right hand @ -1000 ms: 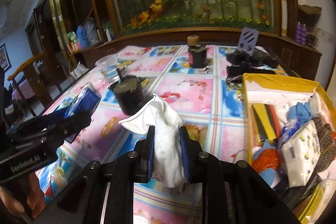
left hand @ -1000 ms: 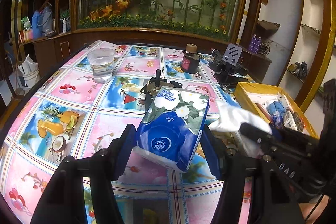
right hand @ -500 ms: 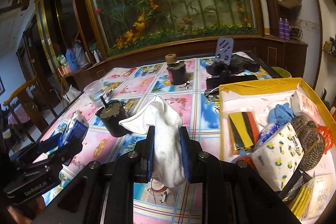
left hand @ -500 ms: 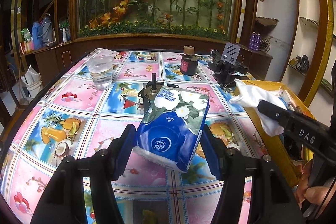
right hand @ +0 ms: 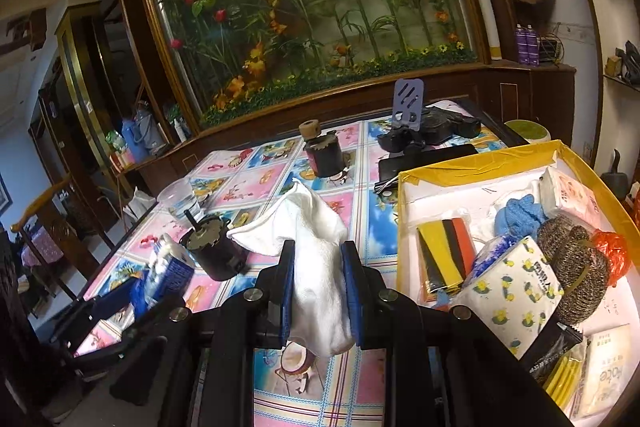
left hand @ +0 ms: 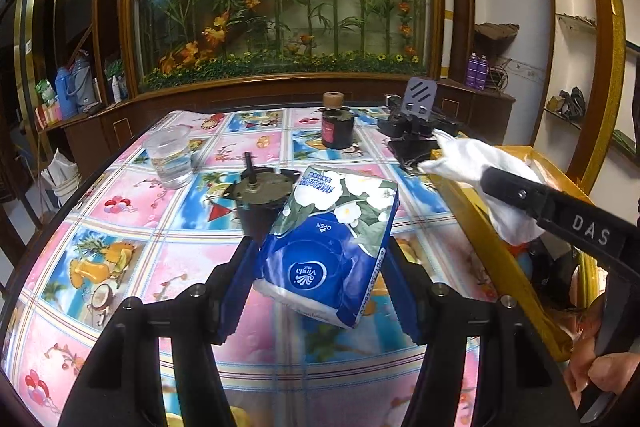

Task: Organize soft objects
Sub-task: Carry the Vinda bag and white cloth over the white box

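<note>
My left gripper (left hand: 320, 271) is shut on a blue and floral tissue pack (left hand: 332, 243) and holds it above the table; the pack also shows in the right wrist view (right hand: 168, 271). My right gripper (right hand: 318, 291) is shut on a white cloth (right hand: 308, 247) and holds it in the air just left of the yellow box (right hand: 480, 167). In the left wrist view the cloth (left hand: 480, 167) hangs over the box's left wall (left hand: 472, 219). The box holds a yellow-flowered tissue pack (right hand: 516, 283), a blue cloth (right hand: 516, 215), scouring pads (right hand: 572, 267) and other soft items.
On the colourful tablecloth stand a black motor-like cylinder (left hand: 256, 203), a clear plastic cup (left hand: 170, 159), a dark jar with a cork (left hand: 336, 127) and a black phone stand (left hand: 416, 115). Wooden cabinets and a flower display lie behind the table.
The right gripper has risen and moved right with the white cloth, up to the yellow box's left wall. The left gripper holds the tissue pack almost still.
</note>
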Motion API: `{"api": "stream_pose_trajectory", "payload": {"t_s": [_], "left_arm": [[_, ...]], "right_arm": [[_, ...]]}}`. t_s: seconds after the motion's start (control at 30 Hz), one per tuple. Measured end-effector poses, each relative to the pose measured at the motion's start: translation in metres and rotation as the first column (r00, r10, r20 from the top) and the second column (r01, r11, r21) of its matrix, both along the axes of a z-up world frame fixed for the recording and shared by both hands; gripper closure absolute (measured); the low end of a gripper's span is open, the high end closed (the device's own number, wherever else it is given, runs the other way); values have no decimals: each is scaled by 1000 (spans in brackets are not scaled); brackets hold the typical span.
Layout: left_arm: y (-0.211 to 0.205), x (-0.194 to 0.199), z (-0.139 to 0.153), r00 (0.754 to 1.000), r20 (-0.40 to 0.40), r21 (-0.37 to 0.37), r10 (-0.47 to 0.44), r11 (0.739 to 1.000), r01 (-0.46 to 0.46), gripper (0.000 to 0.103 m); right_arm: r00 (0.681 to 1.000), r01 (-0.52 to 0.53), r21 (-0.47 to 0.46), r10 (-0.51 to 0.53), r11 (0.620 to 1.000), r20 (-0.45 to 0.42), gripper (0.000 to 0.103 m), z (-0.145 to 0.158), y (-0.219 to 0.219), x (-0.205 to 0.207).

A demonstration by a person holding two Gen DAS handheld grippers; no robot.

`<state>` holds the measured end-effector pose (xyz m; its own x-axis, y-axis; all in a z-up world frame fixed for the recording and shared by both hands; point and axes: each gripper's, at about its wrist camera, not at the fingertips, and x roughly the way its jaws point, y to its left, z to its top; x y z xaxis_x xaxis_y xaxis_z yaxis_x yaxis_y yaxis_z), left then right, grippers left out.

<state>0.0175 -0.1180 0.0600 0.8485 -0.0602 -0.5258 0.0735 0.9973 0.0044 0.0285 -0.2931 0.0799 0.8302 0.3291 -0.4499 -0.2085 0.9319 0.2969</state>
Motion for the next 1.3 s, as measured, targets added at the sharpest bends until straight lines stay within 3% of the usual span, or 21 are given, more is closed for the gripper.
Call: {"api": "stream_pose_trajectory", "payload": {"t_s": [0.2, 1.3], "left_arm": [[-35, -4, 0, 999, 22, 45, -47, 998, 46, 42], [-143, 0, -3, 979, 6, 98, -204, 974, 203, 42]], "right_arm": [[1000, 16, 37, -17, 999, 7, 80, 4, -11, -4], [979, 199, 158, -204, 967, 16, 80, 16, -118, -21]]}}
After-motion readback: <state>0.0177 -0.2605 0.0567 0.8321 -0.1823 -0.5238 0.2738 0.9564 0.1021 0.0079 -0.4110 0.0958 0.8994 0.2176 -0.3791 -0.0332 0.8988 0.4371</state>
